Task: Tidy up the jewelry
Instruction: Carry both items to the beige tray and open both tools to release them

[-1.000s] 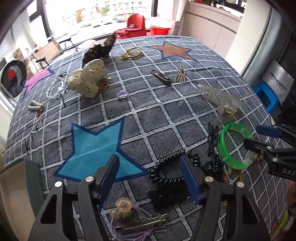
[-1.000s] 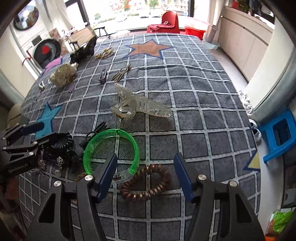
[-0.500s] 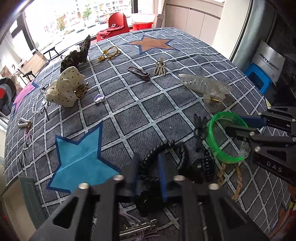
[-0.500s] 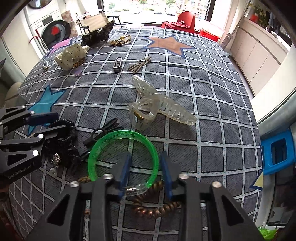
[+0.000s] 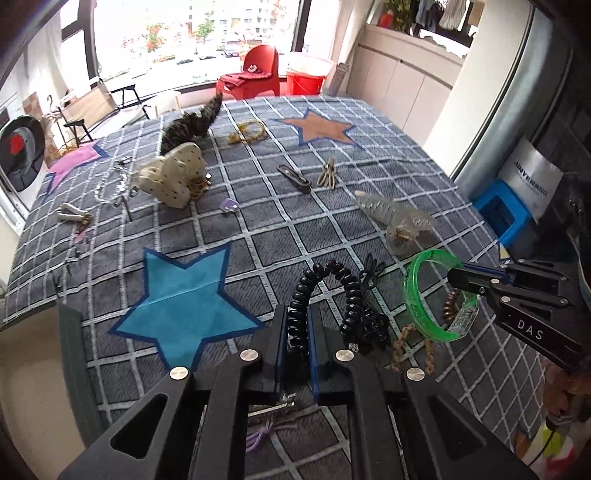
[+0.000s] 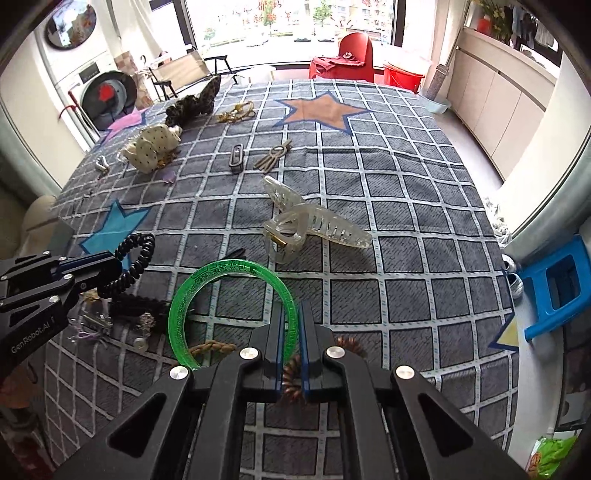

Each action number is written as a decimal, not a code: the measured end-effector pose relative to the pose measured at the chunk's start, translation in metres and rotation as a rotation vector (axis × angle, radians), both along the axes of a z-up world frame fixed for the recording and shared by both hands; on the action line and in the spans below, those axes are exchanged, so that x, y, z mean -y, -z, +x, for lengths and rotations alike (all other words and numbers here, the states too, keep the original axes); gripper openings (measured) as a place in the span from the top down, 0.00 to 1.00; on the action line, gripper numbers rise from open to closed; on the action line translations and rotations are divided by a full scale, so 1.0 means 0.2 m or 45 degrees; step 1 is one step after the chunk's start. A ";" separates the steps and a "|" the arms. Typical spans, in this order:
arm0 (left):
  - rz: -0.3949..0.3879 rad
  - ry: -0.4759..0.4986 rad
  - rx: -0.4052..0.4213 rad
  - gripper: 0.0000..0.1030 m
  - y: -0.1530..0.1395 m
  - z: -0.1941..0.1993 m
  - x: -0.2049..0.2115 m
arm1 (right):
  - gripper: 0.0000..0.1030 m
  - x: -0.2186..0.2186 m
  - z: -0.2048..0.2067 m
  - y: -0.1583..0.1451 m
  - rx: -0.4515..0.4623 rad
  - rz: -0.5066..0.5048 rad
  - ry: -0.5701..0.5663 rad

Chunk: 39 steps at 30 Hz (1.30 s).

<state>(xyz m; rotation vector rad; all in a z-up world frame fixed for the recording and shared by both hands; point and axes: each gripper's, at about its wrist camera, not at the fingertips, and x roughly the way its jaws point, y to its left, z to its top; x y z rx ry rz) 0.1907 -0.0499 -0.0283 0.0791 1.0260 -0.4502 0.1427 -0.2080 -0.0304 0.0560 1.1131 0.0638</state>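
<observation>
— Tools, both clenched?
— Yes. Left tool (image 5: 298,328) grips the black coil hair tie (image 5: 334,273), lower centre; right tool (image 6: 291,339) pinches the green bangle (image 6: 192,284) above the table (image 6: 406,206).

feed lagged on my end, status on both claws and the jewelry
Left claw shut on black coil band. Right claw shut on green bangle. Both raised off the cloth. Clear hair clip lies ahead, apart.

A home living space: a front-loading washing machine (image 6: 107,98) by the wall, a red plastic chair (image 6: 356,46) before a large window (image 6: 291,18), built-in cabinets (image 6: 509,99), and a blue stool (image 6: 554,291) on the floor.
</observation>
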 end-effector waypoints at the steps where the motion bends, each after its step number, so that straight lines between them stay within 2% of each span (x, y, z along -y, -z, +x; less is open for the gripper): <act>1: -0.011 -0.013 0.017 0.88 -0.03 -0.03 -0.03 | 0.93 -0.01 -0.01 -0.02 0.007 0.004 -0.005; 6: -0.043 -0.097 0.091 0.88 -0.16 -0.14 -0.20 | 0.93 -0.14 -0.05 -0.13 0.041 0.011 -0.051; 11: -0.075 -0.235 0.156 0.88 -0.26 -0.25 -0.45 | 0.93 -0.39 -0.06 -0.23 0.078 -0.011 -0.154; 18: -0.077 -0.482 0.183 0.88 -0.27 -0.35 -0.92 | 0.93 -0.84 -0.01 -0.29 0.087 -0.001 -0.326; 21: -0.035 -0.579 0.183 0.88 -0.23 -0.36 -1.08 | 0.93 -1.07 0.03 -0.28 0.083 0.016 -0.412; 24: 0.005 -0.683 0.136 0.88 -0.14 -0.35 -1.25 | 0.93 -1.26 0.07 -0.24 0.065 0.042 -0.472; 30: 0.055 -0.789 0.043 0.88 0.04 -0.24 -1.40 | 0.93 -1.59 0.19 -0.11 0.018 0.053 -0.534; 39: 0.131 -0.826 -0.057 0.88 0.20 -0.14 -1.44 | 0.93 -1.76 0.33 0.06 -0.017 -0.023 -0.530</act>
